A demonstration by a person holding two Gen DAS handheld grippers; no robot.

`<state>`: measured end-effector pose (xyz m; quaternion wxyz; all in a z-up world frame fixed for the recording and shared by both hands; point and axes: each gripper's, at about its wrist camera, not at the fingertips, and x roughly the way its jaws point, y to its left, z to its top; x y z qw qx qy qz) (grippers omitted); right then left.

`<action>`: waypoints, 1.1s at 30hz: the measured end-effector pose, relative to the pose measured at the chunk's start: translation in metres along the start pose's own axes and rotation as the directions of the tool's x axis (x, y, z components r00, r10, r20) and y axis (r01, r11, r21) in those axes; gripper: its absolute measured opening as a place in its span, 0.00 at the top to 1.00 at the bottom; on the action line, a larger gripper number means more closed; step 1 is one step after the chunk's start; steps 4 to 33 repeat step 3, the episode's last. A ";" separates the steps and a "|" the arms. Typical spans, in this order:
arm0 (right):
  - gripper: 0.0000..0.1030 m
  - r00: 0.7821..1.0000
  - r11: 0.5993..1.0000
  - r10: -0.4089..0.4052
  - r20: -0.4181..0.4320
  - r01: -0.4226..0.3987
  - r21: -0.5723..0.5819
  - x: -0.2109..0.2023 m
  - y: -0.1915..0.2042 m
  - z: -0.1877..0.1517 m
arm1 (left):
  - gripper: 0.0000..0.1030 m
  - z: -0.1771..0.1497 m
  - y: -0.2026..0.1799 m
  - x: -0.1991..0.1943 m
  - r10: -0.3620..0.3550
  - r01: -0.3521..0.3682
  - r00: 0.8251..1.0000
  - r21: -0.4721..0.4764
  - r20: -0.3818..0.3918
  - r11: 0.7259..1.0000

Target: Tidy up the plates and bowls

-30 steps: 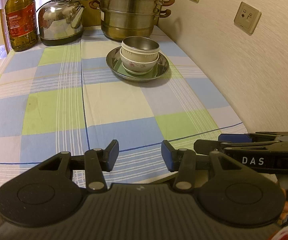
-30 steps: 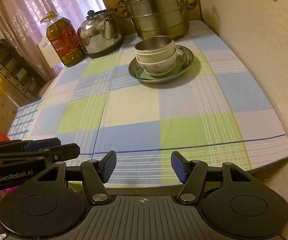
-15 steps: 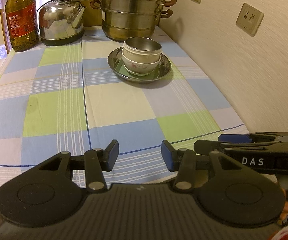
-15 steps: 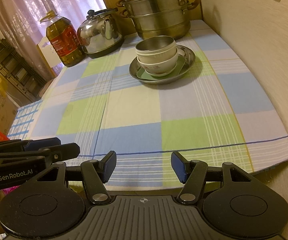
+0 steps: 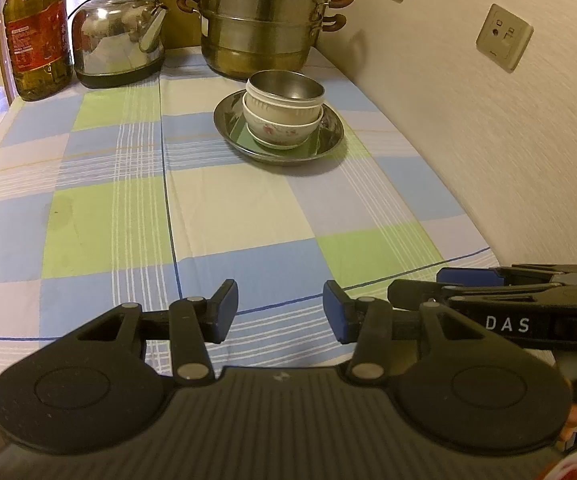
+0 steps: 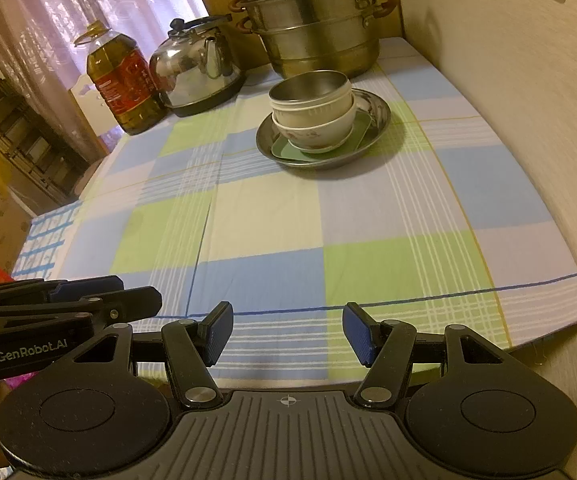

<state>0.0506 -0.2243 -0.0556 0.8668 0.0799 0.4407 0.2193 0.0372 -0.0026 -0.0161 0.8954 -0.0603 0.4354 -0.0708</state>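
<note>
A round steel plate sits toward the far end of the checked tablecloth. On it lies a flat green dish, and on that a white flowered bowl with a white-walled steel-lined bowl nested in it. My left gripper hangs open over the table's near edge, nothing between its blue pads. My right gripper is open and empty too, also at the near edge. Each gripper shows at the side of the other's view.
At the table's far end stand a tiered steel steamer pot, a steel kettle and a bottle of cooking oil. A wall with sockets runs along the right side. A dark rack stands left of the table.
In the left wrist view the stack of dishes has slid slightly farther away as the left gripper drew back a little. The right gripper has held still. Neither gripper's opening changed.
</note>
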 end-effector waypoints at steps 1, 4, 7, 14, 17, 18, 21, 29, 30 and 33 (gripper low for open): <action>0.41 1.000 1.000 -0.001 -0.001 0.001 0.000 0.000 0.000 0.001 | 0.57 0.001 0.001 0.001 -0.001 0.001 1.000 -0.001 -0.002 1.000; 0.41 1.000 1.000 -0.004 -0.003 0.004 0.001 0.001 0.001 0.001 | 0.57 0.003 0.004 0.004 -0.004 0.004 1.000 -0.005 -0.009 1.000; 0.41 1.000 1.000 -0.004 -0.003 0.004 0.001 0.001 0.001 0.001 | 0.57 0.003 0.004 0.004 -0.004 0.004 1.000 -0.005 -0.009 1.000; 0.41 1.000 1.000 -0.004 -0.003 0.004 0.001 0.001 0.001 0.001 | 0.57 0.003 0.004 0.004 -0.004 0.004 1.000 -0.005 -0.009 1.000; 0.41 1.000 1.000 -0.004 -0.003 0.004 0.001 0.001 0.001 0.001 | 0.57 0.003 0.004 0.004 -0.004 0.004 1.000 -0.005 -0.009 1.000; 0.41 1.000 1.000 -0.004 -0.003 0.004 0.001 0.001 0.001 0.001 | 0.57 0.003 0.004 0.004 -0.004 0.004 1.000 -0.005 -0.009 1.000; 0.41 1.000 1.000 -0.004 -0.003 0.004 0.001 0.001 0.001 0.001 | 0.57 0.003 0.004 0.004 -0.004 0.004 1.000 -0.005 -0.009 1.000; 0.41 1.000 1.000 -0.004 -0.003 0.004 0.001 0.001 0.001 0.001 | 0.57 0.003 0.004 0.004 -0.004 0.004 1.000 -0.005 -0.009 1.000; 0.41 1.000 1.000 -0.004 -0.003 0.004 0.001 0.001 0.001 0.001 | 0.57 0.003 0.004 0.004 -0.004 0.004 1.000 -0.005 -0.009 1.000; 0.41 1.000 1.000 -0.004 -0.003 0.004 0.001 0.001 0.001 0.001 | 0.57 0.003 0.004 0.004 -0.004 0.004 1.000 -0.005 -0.009 1.000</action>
